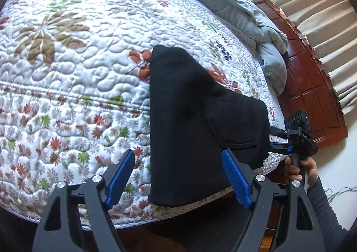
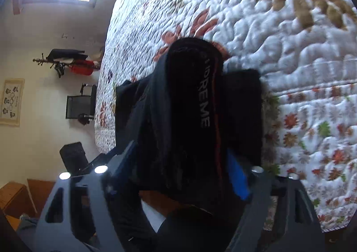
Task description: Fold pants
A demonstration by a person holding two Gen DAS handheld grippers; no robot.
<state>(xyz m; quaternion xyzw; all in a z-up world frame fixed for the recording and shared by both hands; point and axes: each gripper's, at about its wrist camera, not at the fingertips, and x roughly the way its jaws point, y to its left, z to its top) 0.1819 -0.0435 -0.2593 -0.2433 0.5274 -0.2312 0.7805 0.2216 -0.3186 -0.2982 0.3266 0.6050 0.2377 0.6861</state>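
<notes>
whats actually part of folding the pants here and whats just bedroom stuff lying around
Part of the job:
- black pants, lying on the quilt
- left gripper, open over the pants
- right gripper, with pants fabric between its fingers

Just lying about:
- blue-grey duvet, bunched at the bed's far side
- wooden headboard
- coat rack on the wall
- framed picture

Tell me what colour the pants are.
Black pants, with grey lettering and a thin red stripe; the left wrist view shows them best.
</notes>
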